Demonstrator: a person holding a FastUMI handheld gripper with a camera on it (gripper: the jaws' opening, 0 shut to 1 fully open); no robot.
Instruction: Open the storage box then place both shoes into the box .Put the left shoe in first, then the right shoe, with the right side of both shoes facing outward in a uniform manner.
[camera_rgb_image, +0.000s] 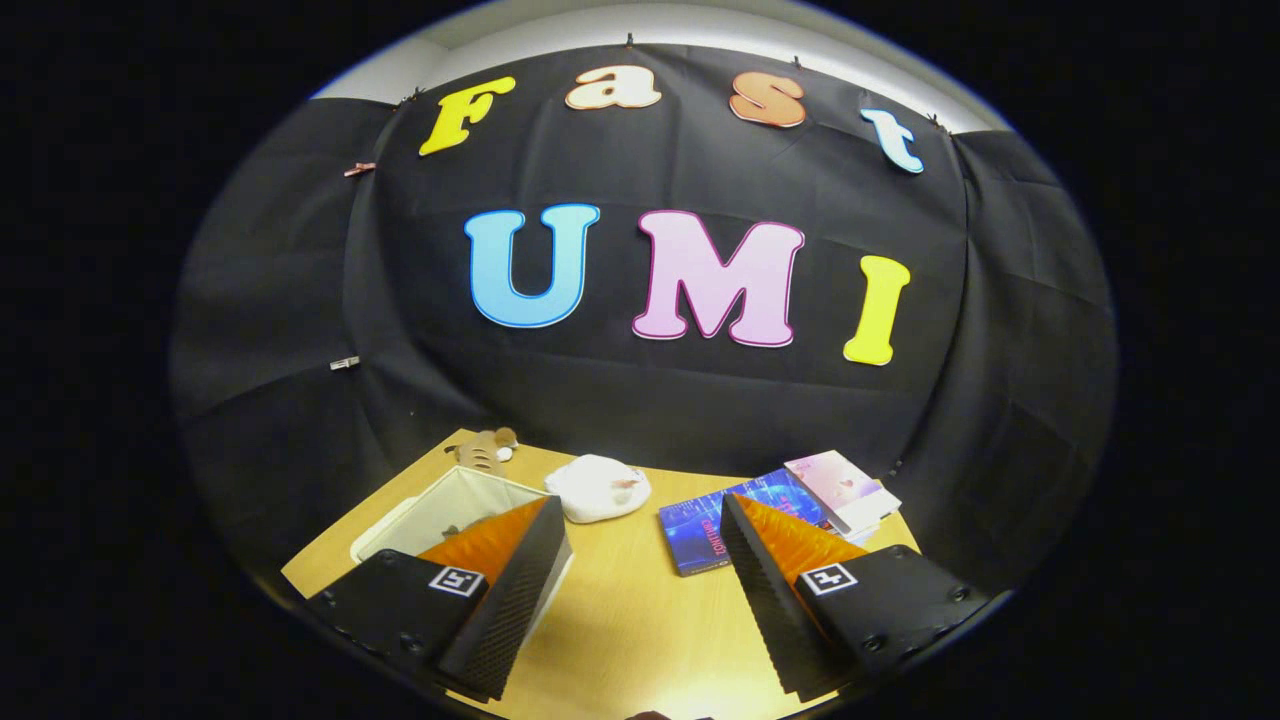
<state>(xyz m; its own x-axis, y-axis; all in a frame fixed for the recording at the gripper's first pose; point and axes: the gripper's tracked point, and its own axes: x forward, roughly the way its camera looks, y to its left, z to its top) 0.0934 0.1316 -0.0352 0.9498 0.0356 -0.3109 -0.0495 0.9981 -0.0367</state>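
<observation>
While the fingers (640, 560) stand wide apart holding nothing, raised and level over the wooden worktop (630, 620), the storage box (440, 505) sits just beyond the left finger, top seemingly open, contents unclear. Right of the box lie a white bundle (598, 488), possibly a shoe, and books (790, 505); a plush toy (482, 447) lies behind it.

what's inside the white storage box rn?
The storage box sits open just beyond one finger of the gripper, whose fingers are spread apart. A small dark bit shows inside; that finger covers the rest.
</observation>
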